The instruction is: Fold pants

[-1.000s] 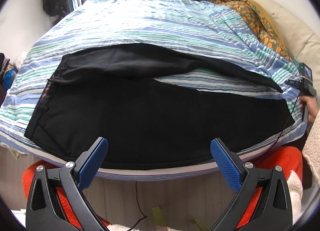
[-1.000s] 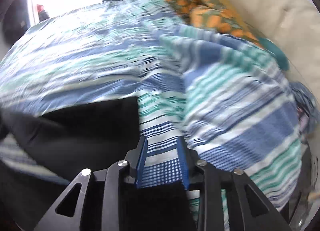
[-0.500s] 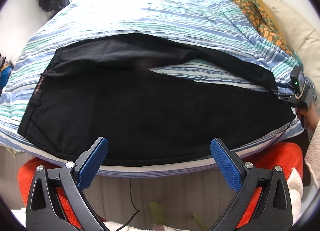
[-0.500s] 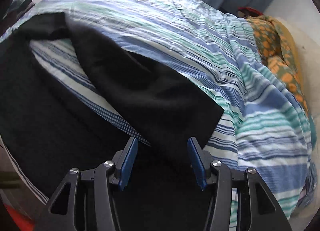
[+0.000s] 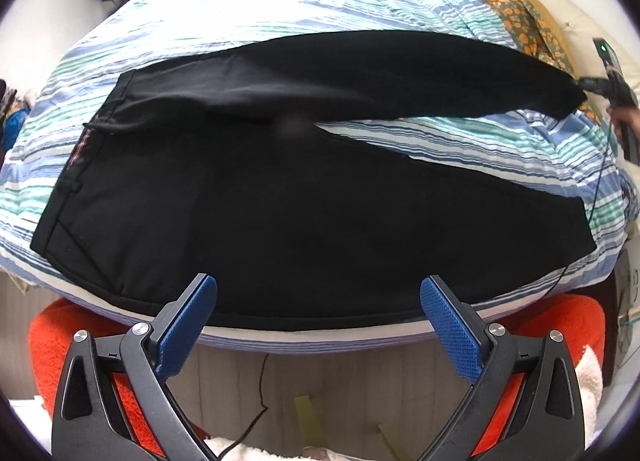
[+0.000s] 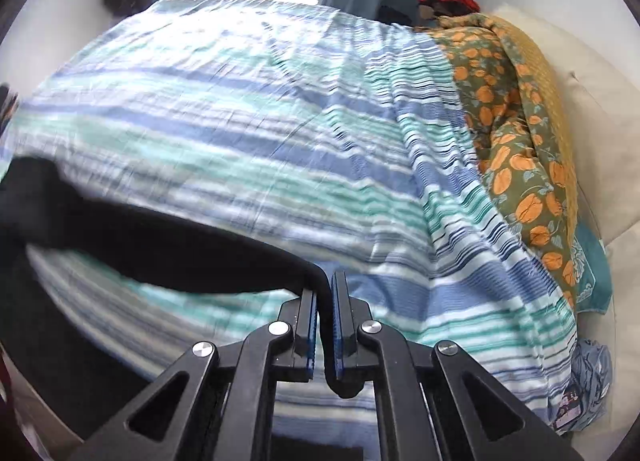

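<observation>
The black pants (image 5: 280, 213) lie spread out on the striped bedspread (image 5: 280, 1). The waistband is off to the left of the left gripper (image 5: 318, 315) and the legs run off to its right. The near leg lies flat, just ahead of this gripper's jaws, right at the edge of the bed. The jaws stand wide apart with nothing between them, and they hover over the bed edge without touching the cloth.

The far leg is lifted off the bed at its end. The right gripper (image 6: 325, 293) has its blue pads (image 6: 310, 321) squeezed nearly together, and the black hem of that leg is pinched between the tips. From the jaws the leg stretches away to the left, above the stripes. To the right of these jaws lies an orange flowered blanket (image 6: 516, 133).
</observation>
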Action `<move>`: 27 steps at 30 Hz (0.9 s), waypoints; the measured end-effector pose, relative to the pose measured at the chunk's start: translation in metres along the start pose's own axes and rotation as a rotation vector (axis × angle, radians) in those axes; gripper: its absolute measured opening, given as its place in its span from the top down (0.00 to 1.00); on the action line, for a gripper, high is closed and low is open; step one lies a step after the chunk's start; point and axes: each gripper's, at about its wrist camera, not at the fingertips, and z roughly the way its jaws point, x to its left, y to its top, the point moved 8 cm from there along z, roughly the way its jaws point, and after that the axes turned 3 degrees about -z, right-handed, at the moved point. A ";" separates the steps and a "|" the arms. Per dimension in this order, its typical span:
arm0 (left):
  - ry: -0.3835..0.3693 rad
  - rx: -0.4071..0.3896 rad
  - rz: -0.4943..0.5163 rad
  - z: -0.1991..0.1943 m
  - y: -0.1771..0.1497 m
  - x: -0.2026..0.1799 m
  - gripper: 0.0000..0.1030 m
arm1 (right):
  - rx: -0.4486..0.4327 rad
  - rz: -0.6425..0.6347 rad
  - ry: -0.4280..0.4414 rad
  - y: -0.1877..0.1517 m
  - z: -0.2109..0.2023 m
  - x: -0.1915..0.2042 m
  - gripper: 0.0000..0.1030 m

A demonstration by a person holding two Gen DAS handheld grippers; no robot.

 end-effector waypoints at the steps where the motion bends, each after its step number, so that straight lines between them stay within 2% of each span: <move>1: 0.004 -0.008 0.007 -0.002 0.001 -0.001 0.01 | 0.014 0.062 -0.011 0.013 0.014 -0.013 0.70; 2: 0.007 -0.013 0.009 -0.003 0.001 -0.001 0.01 | 0.034 0.121 -0.057 0.017 0.028 -0.027 0.38; 3: 0.012 -0.016 0.008 -0.004 0.001 0.001 0.01 | 0.044 0.168 -0.105 0.017 0.036 -0.039 0.29; 4: 0.016 -0.019 0.004 -0.003 0.001 0.003 0.01 | 0.042 0.212 -0.119 0.013 0.043 -0.048 0.28; 6: 0.027 -0.019 -0.010 0.000 0.001 0.010 0.01 | 0.016 0.318 -0.059 -0.007 0.050 -0.053 0.28; 9: 0.050 0.001 -0.010 0.013 0.008 0.017 0.01 | -0.033 0.455 0.098 -0.053 0.053 -0.041 0.30; 11: 0.055 -0.001 0.014 0.024 0.025 0.021 0.01 | -0.071 0.510 0.231 -0.085 0.051 -0.018 0.30; 13: 0.064 -0.026 0.044 0.036 0.054 0.023 0.01 | -0.091 0.551 0.365 -0.112 0.049 0.010 0.30; 16: 0.067 -0.077 0.075 0.057 0.110 0.023 0.01 | -0.121 0.692 0.562 -0.126 0.062 0.033 0.33; 18: 0.008 -0.118 0.125 0.074 0.151 0.012 0.01 | -0.141 0.799 0.613 -0.129 0.070 0.036 0.33; 19: -0.010 -0.111 0.175 0.088 0.168 0.005 0.01 | -0.155 0.816 0.616 -0.129 0.070 0.040 0.33; 21: 0.036 -0.102 0.245 0.121 0.199 0.006 0.01 | -0.181 0.784 0.640 -0.130 0.061 0.061 0.33; 23: 0.090 -0.048 0.310 0.161 0.214 0.012 0.01 | -0.211 0.696 0.680 -0.136 0.041 0.092 0.33; 25: 0.128 0.050 0.393 0.199 0.213 0.011 0.02 | -0.226 0.573 0.691 -0.145 0.021 0.128 0.33; 27: 0.112 0.098 0.472 0.223 0.206 -0.008 0.04 | -0.243 0.492 0.695 -0.156 0.012 0.151 0.33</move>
